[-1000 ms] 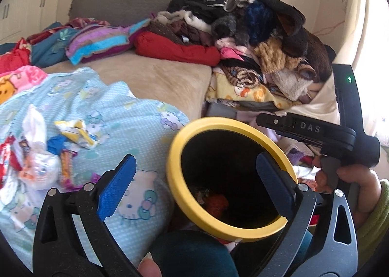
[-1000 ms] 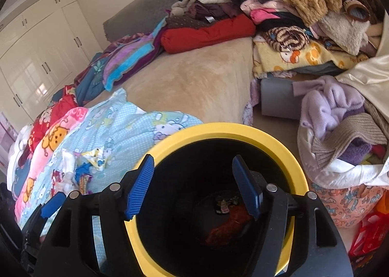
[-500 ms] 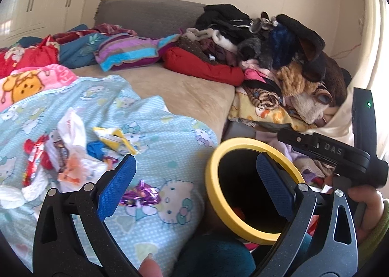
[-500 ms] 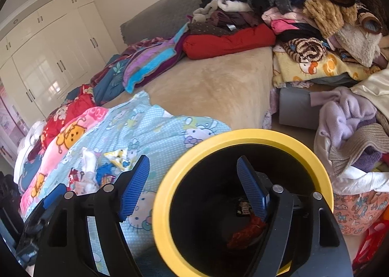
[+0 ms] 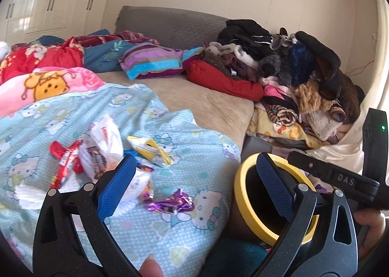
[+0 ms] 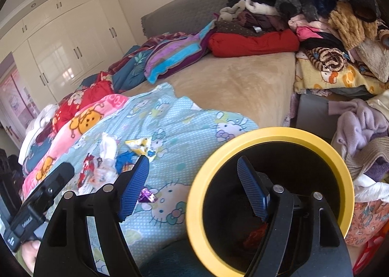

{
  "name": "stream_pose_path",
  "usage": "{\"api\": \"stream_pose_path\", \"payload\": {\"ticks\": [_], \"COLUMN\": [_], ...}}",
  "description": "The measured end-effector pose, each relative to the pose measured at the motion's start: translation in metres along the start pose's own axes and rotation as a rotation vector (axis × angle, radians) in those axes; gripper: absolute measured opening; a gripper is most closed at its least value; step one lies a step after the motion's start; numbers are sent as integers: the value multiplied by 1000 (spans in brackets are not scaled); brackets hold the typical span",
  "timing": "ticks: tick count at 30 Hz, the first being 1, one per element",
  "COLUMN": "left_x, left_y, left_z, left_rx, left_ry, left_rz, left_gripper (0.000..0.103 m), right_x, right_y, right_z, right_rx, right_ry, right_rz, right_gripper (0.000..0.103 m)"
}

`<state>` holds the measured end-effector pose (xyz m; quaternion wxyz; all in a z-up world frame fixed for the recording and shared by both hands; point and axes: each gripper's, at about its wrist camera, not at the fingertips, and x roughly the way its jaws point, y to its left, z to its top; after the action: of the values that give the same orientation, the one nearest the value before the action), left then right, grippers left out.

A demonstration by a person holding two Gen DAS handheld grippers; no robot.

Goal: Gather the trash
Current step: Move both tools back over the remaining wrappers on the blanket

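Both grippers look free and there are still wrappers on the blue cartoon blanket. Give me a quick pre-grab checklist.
1. Left gripper open, nothing between pads: ok.
2. Right gripper, jaws just opened wider, nothing between them: ok.
3. Crinkled purple foil wrapper unobstructed on blue cartoon-print blanket: ok.
4. Black bin with yellow rim mouth unblocked beside bed: ok.
5. Red, white and yellow wrappers overlapping in a pile: not ok for a single-piece grab.
6. Bin fill level: cannot tell.

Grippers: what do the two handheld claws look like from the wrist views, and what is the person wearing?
Both are speckled black plastic. The left claw and the right claw have textured blue finger pads. Silver rivets sit at the finger joints. The right unit's body bears the letters DAS and a green light. An olive-green sleeve shows at the right wrist.
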<state>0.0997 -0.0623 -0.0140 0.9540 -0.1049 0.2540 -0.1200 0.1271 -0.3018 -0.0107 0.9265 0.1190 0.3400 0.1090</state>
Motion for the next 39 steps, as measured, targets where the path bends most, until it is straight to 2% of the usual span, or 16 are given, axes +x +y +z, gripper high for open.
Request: {"api": "stream_pose_path", "payload": {"ticks": [27,39], "left_x": [-22,-23], "left_y": [72,125], "left_z": [5,-2], "left_rx": [-91,-160], "left_ry": [-59,-40], "left_rz": [150,238], "left_gripper": [91,91], "right_x": [11,32], "right_y": [78,113], "right_z": [-20,-29], "right_rx": [-115,-186], "right_ry": [11,32], "right_rz": [120,151], "right_gripper": [74,75]}}
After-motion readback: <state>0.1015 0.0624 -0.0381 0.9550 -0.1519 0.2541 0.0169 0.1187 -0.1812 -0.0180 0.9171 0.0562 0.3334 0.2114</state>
